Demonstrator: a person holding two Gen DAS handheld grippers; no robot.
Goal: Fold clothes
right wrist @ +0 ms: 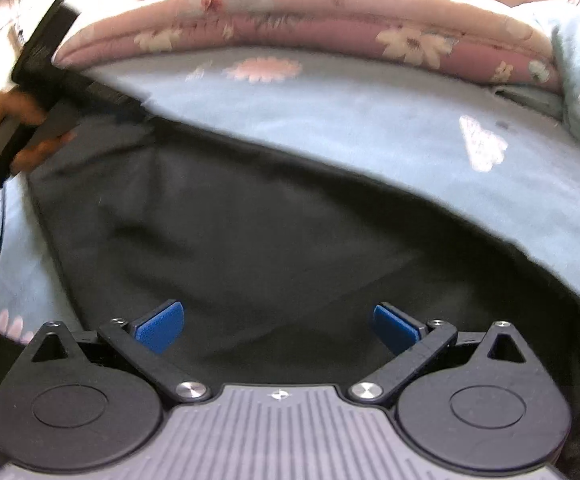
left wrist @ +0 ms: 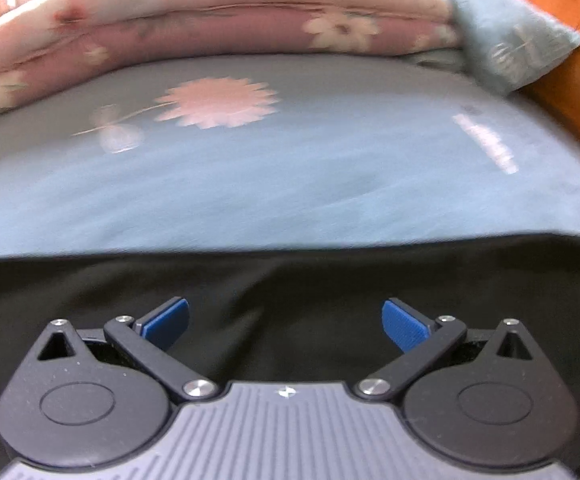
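Gripping the left gripper [left wrist: 285, 322] at the far left of the right wrist view, a hand [right wrist: 7, 132] holds it over the black garment [right wrist: 273, 220]; its jaws gape wide, empty. The garment lies flat across the light blue bedsheet [left wrist: 290, 184]. The right gripper [right wrist: 275, 326] hovers above the cloth, fully spread, holding nothing. A pink floral quilt [right wrist: 310, 24] lies behind.

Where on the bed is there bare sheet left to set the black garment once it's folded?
The blue sheet lies bare between the black garment and the pink floral quilt, around the printed pink flower. It also shows bare toward the blue pillow. The near side is crowded: the garment spreads under both open grippers, and the hand occupies its far left corner.
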